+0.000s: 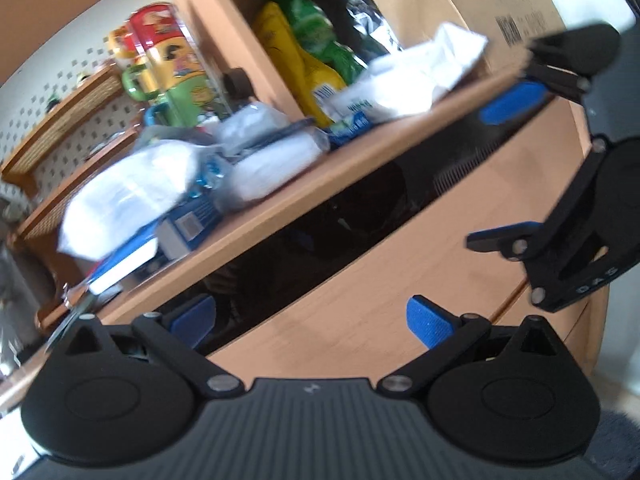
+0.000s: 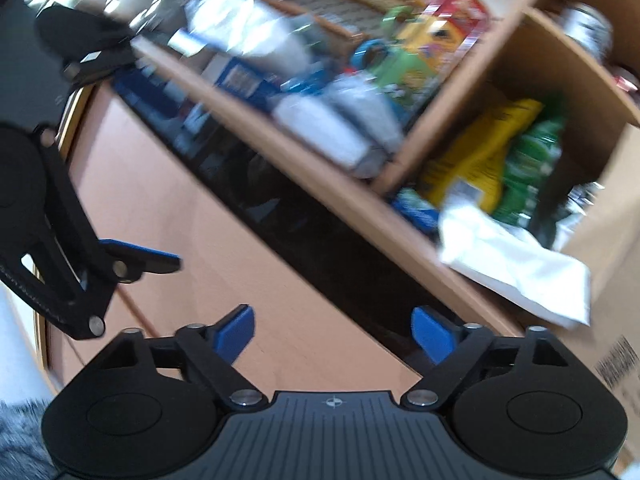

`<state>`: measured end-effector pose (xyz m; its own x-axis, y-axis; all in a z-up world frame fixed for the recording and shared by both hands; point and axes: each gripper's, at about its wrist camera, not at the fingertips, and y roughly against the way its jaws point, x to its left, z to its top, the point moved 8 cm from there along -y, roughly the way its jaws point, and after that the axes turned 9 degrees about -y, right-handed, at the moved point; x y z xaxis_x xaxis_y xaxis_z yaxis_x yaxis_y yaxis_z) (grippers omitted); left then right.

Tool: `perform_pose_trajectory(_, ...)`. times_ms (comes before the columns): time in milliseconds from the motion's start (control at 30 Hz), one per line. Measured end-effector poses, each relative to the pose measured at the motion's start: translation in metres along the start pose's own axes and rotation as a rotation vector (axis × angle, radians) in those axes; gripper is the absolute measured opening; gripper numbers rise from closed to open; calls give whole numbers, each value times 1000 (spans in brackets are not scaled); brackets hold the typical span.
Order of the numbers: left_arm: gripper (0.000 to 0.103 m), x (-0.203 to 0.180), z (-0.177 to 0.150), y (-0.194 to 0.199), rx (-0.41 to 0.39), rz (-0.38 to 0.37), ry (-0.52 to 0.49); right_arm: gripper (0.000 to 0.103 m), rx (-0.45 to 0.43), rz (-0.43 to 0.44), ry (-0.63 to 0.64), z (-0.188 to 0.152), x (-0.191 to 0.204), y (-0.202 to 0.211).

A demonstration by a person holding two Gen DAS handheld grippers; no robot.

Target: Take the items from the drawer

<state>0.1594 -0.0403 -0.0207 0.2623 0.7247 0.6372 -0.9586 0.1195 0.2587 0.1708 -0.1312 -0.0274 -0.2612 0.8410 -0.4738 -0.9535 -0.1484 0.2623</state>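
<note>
A wooden drawer front (image 1: 380, 280) sits below a shelf, pulled out a little; a dark gap (image 1: 320, 224) shows its inside, contents too dark to tell. It also shows in the right wrist view (image 2: 192, 240), with the gap (image 2: 320, 240). My left gripper (image 1: 312, 320) is open and empty, low in front of the drawer. My right gripper (image 2: 334, 332) is open and empty too. In the left wrist view the right gripper (image 1: 516, 168) is at the right, open across the drawer's top edge. In the right wrist view the left gripper (image 2: 132, 160) is at the left.
The shelf (image 1: 280, 208) above the drawer holds white packets (image 1: 408, 76), a white roll (image 1: 276, 164), blue boxes (image 1: 188, 224), yellow (image 1: 292, 60) and green bags (image 1: 320, 28) and colourful cups (image 1: 168, 60). A cardboard box (image 2: 612, 320) stands to the right.
</note>
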Motion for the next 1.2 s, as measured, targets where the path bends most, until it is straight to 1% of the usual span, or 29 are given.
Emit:
perform_pose_trajectory(33, 103, -3, 1, -3, -7, -9, -14, 76, 3, 11, 35, 0, 5, -6)
perform_pose_trajectory(100, 103, -8, 0, -11, -5, -34, -33, 71, 7, 11, 91, -2, 12, -14)
perform_pose_trajectory(167, 103, -11, -3, -18, -4, -43, -45, 71, 8, 9, 144, -4, 18, -21)
perform_pose_trajectory(300, 103, -11, -9, -32, 2, -35, -74, 69, 18, 29, 192, -7, 30, -31)
perform_pose_trajectory(333, 103, -12, -10, -35, 2, -39, -80, 65, 24, 38, 202, -9, 33, -33)
perform_pose_trajectory(367, 102, -12, -12, -38, 3, -43, -86, 62, 29, 37, 205, -9, 34, -35)
perform_pose_trajectory(400, 94, -13, -13, -41, 5, -50, -93, 61, 34, 35, 208, -10, 35, -38)
perform_pose_trajectory(467, 87, -16, -16, -47, 15, -63, -106, 61, 44, 30, 204, -11, 35, -42)
perform_pose_trajectory(567, 85, -17, -20, -54, 8, -61, -112, 63, 48, 43, 186, -13, 34, -44)
perform_pose_trajectory(633, 85, -17, -21, -55, 2, -62, -115, 65, 50, 52, 179, -15, 34, -44)
perform_pose_trajectory(833, 87, -20, -25, -58, -3, -74, -101, 66, 55, 72, 125, -19, 34, -41)
perform_pose_trajectory(933, 87, -23, -26, -60, 8, -75, -104, 66, 69, 72, 133, -22, 35, -40)
perform_pose_trajectory(1033, 87, -24, -28, -60, 16, -86, -98, 66, 87, 74, 110, -23, 36, -38)
perform_pose_trajectory(1200, 87, -27, -31, -55, 22, -106, -82, 66, 99, 79, 129, -31, 39, -27)
